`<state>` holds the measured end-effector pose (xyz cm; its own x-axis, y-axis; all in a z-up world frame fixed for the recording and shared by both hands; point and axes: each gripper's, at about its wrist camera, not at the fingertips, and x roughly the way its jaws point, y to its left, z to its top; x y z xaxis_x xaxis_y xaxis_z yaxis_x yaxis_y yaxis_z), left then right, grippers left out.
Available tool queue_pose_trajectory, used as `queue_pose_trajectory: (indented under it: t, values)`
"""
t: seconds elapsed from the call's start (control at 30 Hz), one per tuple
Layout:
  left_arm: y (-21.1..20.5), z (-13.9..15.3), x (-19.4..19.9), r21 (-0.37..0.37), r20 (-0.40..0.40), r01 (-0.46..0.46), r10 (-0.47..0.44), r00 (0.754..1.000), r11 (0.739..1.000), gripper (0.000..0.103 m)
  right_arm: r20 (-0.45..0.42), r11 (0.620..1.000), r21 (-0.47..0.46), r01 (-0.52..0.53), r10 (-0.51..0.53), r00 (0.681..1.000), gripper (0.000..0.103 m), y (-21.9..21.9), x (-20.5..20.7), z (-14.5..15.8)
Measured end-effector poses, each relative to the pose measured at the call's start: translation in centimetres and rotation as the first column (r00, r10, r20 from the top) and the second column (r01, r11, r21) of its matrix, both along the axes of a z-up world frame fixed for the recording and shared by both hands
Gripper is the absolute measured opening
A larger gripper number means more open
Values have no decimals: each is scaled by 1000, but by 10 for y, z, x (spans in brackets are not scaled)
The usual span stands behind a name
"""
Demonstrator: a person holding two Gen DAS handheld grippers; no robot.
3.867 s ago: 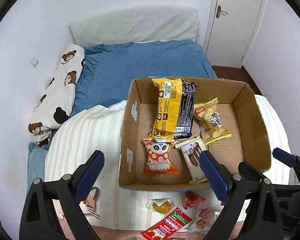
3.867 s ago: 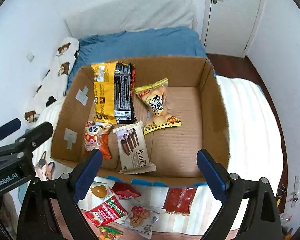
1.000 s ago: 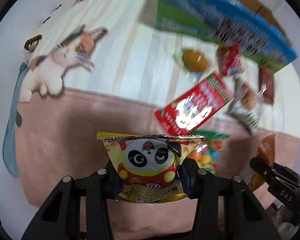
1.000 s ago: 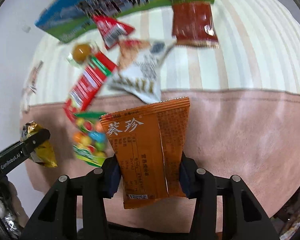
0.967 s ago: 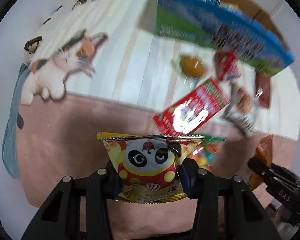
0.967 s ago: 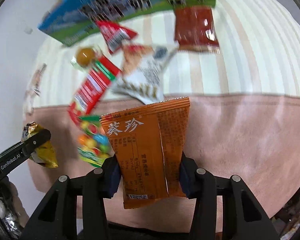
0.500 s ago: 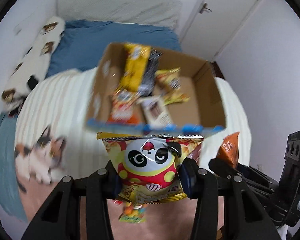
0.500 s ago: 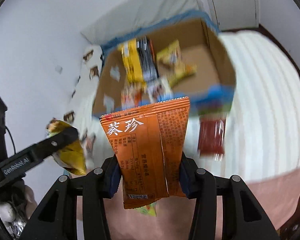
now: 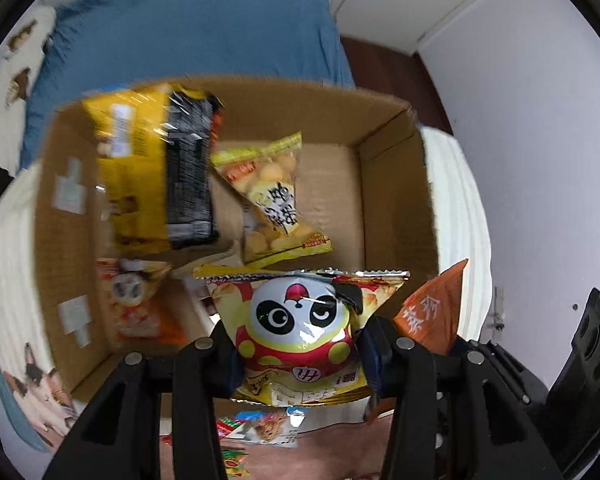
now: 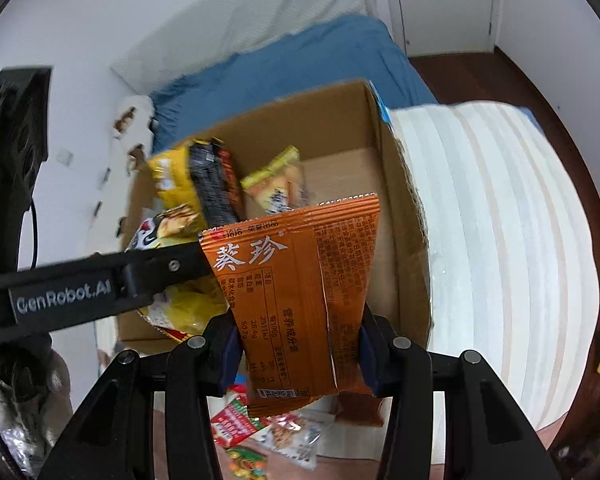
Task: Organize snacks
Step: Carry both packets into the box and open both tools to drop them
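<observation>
My left gripper [image 9: 300, 354] is shut on a yellow panda snack bag [image 9: 304, 332] and holds it over the near edge of the open cardboard box [image 9: 396, 208]. My right gripper [image 10: 296, 356] is shut on an orange snack packet [image 10: 296, 292], also over the box's [image 10: 396, 240] near right side. The orange packet [image 9: 432, 312] shows at the right in the left wrist view. Inside the box lie a yellow-and-black pack [image 9: 156, 168], a yellow biscuit bag [image 9: 272, 204] and another panda bag [image 9: 136, 304].
The box sits on a striped white blanket [image 10: 500, 220] on a bed with a blue sheet [image 9: 188, 36]. Loose snack packets [image 10: 260, 436] lie on the pink blanket edge below the grippers. The left gripper's arm [image 10: 80, 284] crosses the right wrist view. A door and wall stand behind.
Both grippers have risen from the loose snacks and moved forward over the box, each still holding its packet. The box now fills the views.
</observation>
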<state>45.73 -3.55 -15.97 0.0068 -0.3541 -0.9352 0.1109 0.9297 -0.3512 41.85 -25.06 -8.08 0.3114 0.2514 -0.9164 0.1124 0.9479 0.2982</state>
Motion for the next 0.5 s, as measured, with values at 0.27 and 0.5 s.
queue_pose_trajectory:
  t: [0.27, 0.5]
  values:
    - [-14, -43, 13, 55, -84, 33, -28, 996, 998, 45, -128, 1000, -8, -9, 8, 992, 54, -4, 15, -42]
    - [-4, -52, 14, 73, -87, 28, -22, 996, 997, 90, -167, 998, -49, -33, 25, 986, 91, 3, 16, -46]
